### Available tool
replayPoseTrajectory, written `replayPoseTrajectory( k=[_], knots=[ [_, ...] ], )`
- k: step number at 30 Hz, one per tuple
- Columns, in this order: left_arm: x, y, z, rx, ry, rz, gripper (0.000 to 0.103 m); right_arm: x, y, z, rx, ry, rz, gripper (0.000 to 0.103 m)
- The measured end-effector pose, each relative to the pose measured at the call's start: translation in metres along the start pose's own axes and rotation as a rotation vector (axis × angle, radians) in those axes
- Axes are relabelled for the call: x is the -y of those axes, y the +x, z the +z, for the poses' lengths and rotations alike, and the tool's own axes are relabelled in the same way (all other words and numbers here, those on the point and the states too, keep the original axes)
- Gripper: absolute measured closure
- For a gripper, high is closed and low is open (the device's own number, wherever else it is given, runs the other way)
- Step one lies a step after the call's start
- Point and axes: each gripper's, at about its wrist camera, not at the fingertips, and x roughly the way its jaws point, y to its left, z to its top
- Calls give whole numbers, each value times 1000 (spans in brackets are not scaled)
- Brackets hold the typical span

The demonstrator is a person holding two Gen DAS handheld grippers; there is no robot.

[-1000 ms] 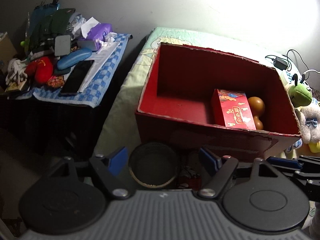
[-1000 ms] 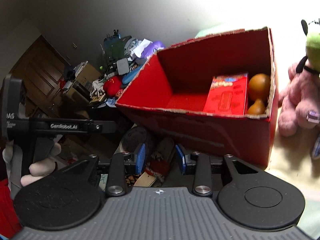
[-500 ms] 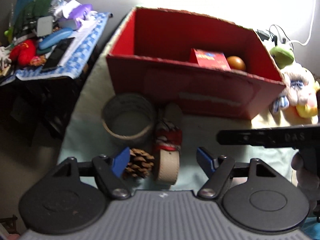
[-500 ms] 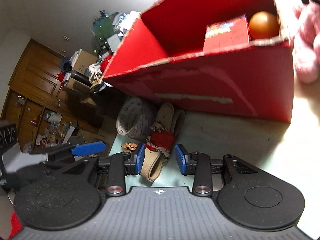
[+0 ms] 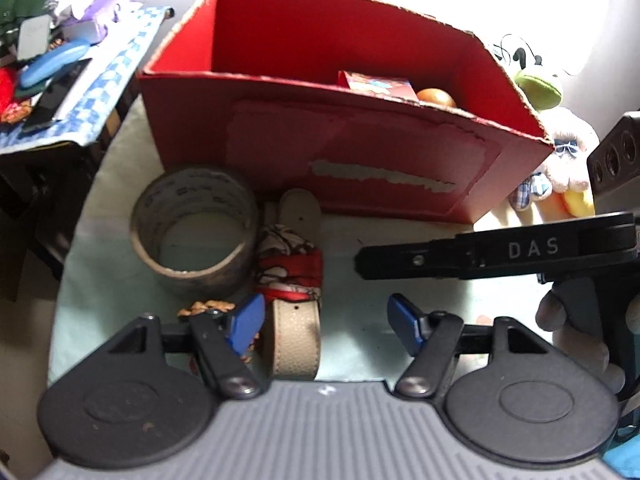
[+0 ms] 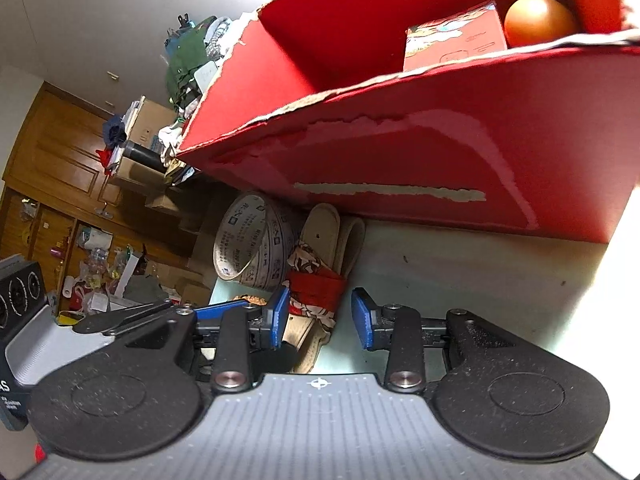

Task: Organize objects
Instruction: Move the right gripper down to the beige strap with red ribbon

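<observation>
Tape roll: the tape roll point(image 5: 195, 240) stands on its edge ahead and left of the left gripper point(image 5: 326, 322), touching the belt bundle; it waits outside the box, likely one of the things to be put away.
Pine cone: a pine cone point(image 5: 206, 306) peeks out just behind the left gripper's left pad, mostly hidden by it.
Belt bundle: the rolled belt point(image 5: 296, 336), bound with a red patterned cloth point(image 5: 290, 258), lies lengthwise between the left gripper's blue pads point(image 5: 246, 320), nearer the left one; this looks like the piece being lined up for a pick.
Left gripper: jaws spread but closing, pads not yet pressing on the belt.
Red box: the red box point(image 5: 360, 168) sits straight ahead beyond the bundle, open at the top, already holding a red carton point(image 5: 378, 85) and a brown ball point(image 5: 436, 98); judged the destination.
Right gripper: the right gripper point(image 6: 320, 318) comes in from the right, jaws partly spread; the clothbound end lies ahead of its left pad, no contact visible.
Soft toys: plush toys point(image 5: 560, 152) lie right of the box, well away from both tools.
</observation>
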Motion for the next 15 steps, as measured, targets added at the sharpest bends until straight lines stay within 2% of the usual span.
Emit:
replayPoseTrajectory(
  k=[4,10,14,15],
  knots=[
    [0,12,1,-21,21,9,35,-1,9,4,2,9,-7,65],
    [-7,25,3,-55,12,-22,35,-5,24,10,2,6,-14,64],
    [-8,31,4,-64,18,-31,31,-5,35,12,-8,1,-23,63],
    [-7,32,4,-66,20,-36,30,-6,37,12,-11,0,-24,60]
  ],
)
